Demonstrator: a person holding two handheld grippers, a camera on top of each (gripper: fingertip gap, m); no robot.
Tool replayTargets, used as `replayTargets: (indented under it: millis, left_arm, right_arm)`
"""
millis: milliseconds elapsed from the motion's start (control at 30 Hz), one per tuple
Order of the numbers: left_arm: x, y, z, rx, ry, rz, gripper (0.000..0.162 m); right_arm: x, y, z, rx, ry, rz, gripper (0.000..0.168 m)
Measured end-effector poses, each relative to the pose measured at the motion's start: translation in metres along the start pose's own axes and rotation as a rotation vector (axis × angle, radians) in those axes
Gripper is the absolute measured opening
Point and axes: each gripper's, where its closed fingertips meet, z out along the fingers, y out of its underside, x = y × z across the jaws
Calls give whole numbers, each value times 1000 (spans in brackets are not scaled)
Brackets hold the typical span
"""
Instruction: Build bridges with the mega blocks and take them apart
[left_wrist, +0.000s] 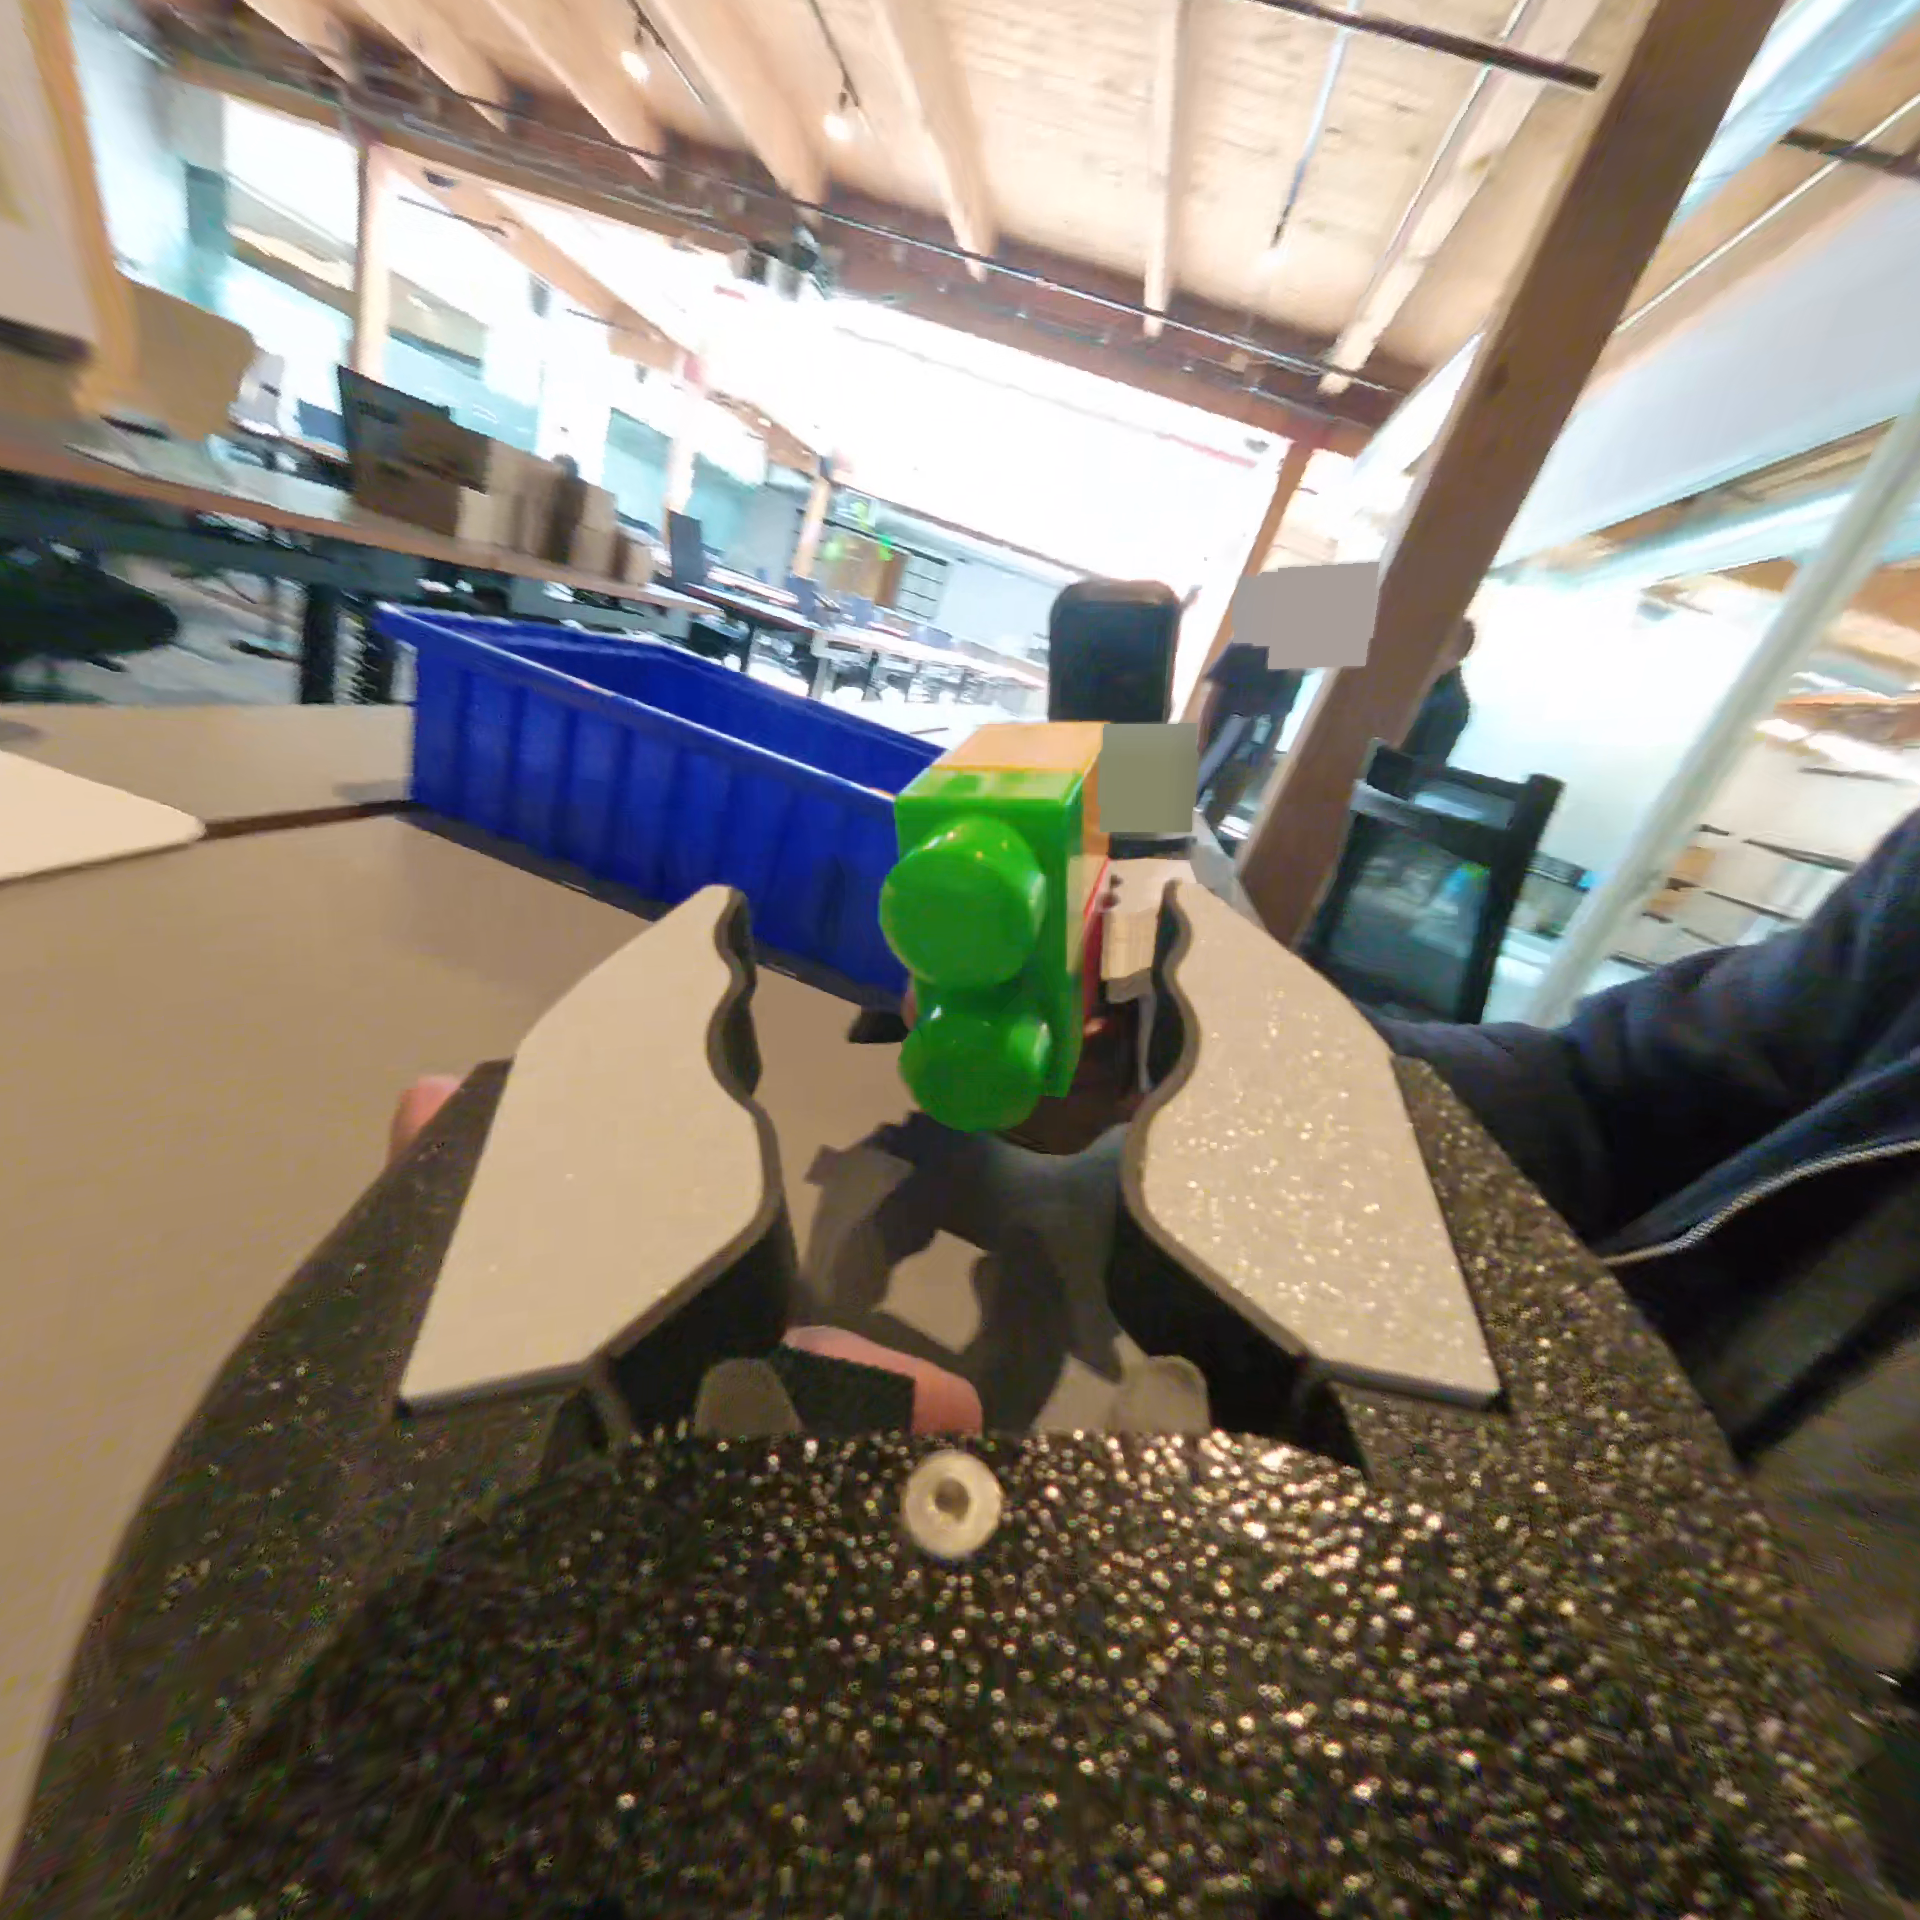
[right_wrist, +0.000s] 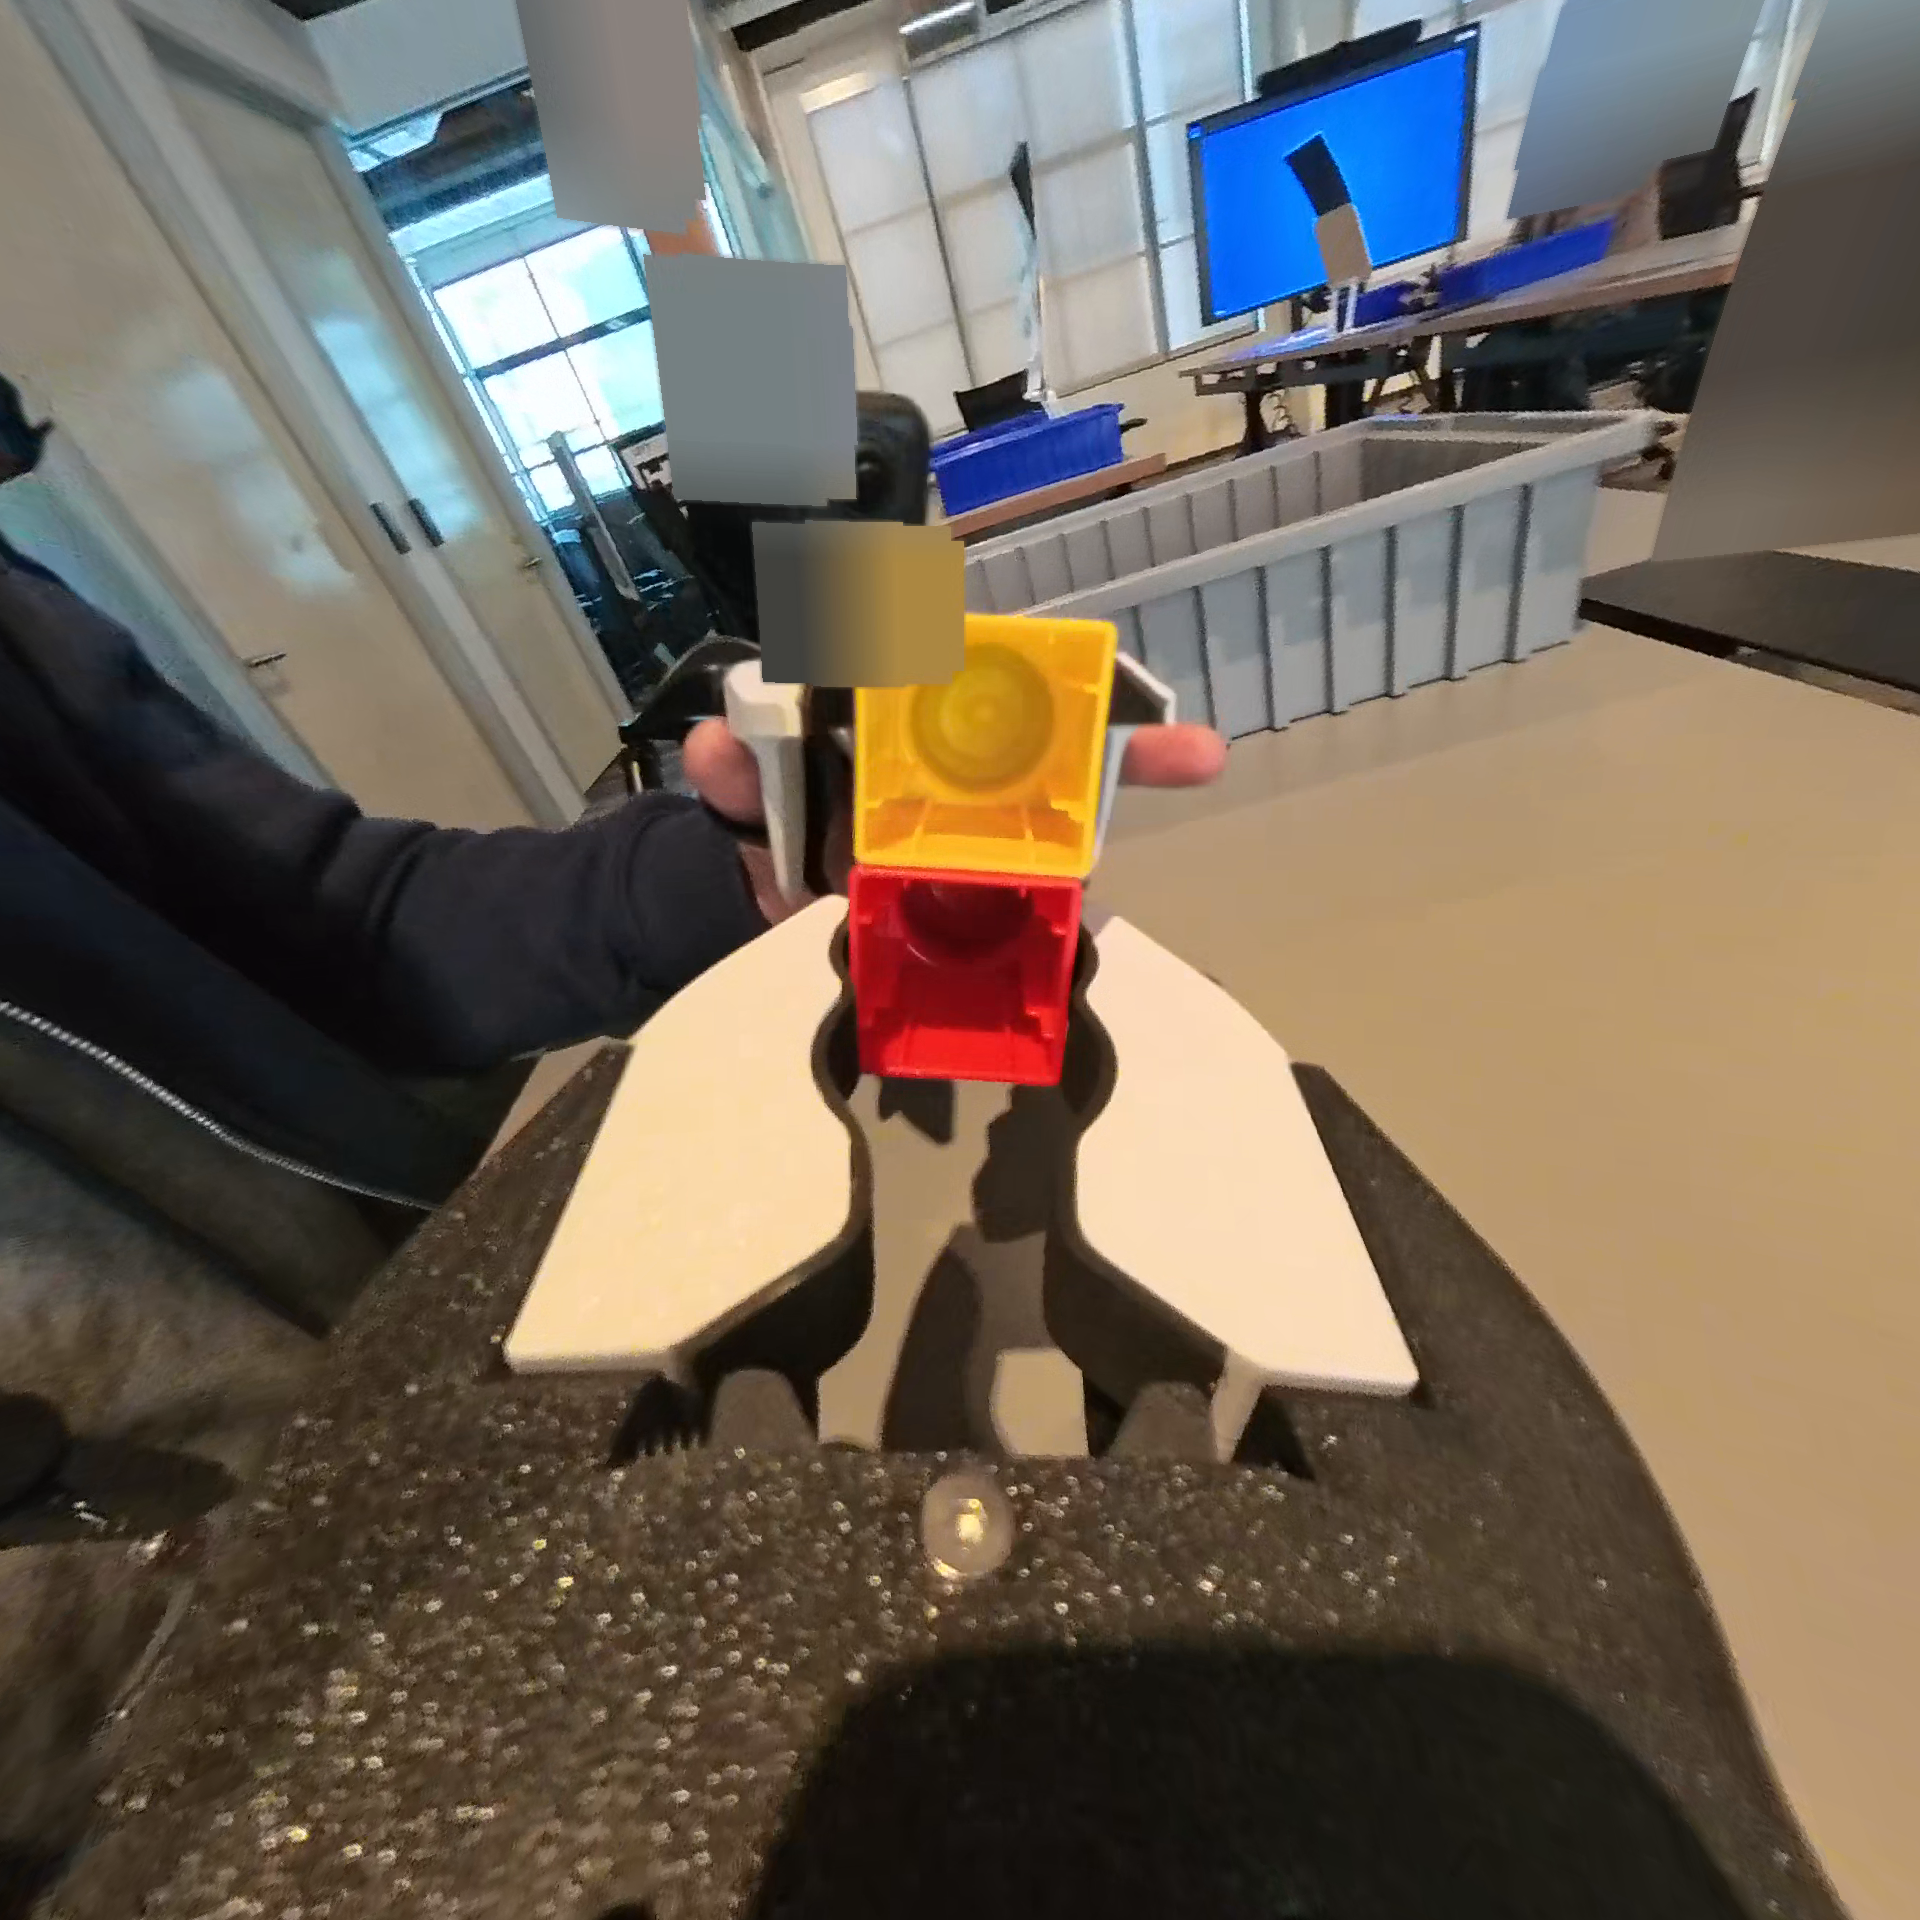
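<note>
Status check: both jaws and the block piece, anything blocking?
Right gripper shut on red block. Left gripper open around green block, no contact. Green, yellow, red joined, held off the table. Nothing in the way.

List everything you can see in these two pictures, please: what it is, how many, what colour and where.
green block: one, green, two studs facing the left camera, joined to the others
yellow block: one, yellow, hollow underside showing, above the red
red block: one, red, between the right gripper's fingers
blue bin: one, blue, on the table behind the blocks
grey bin: one, grey, far side of the table
table: one, beige
monitor: one, blue screen, background
left gripper: open, near the green block
right gripper: shut on the red block
</note>
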Motion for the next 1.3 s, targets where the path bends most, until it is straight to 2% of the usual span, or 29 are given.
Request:
replayTargets:
  millis: [67, 300, 567, 900, 1067, 1167, 1300]
  left_arm:
    - [5, 6, 3, -15, 34, -22, 68]
    - [18, 17, 7, -35, 126, -44, 35]
    - [13, 16, 8, -2, 104, -45, 34]
    - [3, 13, 8, -1, -40, 240, 35]
    - [5, 13, 9, 17, -18, 201, 34]
    - [6, 11, 8, 28, 21, 131, 34]
    - [-2, -9, -6, 154, 52, -22, 34]
  right_arm:
    - [-6, 3, 4, -11, -27, -6, 36]
    - [-13, 6, 9, -14, -69, 14, 36]
    - [-8, 4, 8, 3, -51, 67, 36]
    - [6, 2, 6, 52, -59, 348, 36]
    - [5, 1, 4, 33, -31, 296, 36]
    - [3, 0, 3, -1, 26, 147, 36]
    - [3, -9, -4, -11, 129, -65, 35]
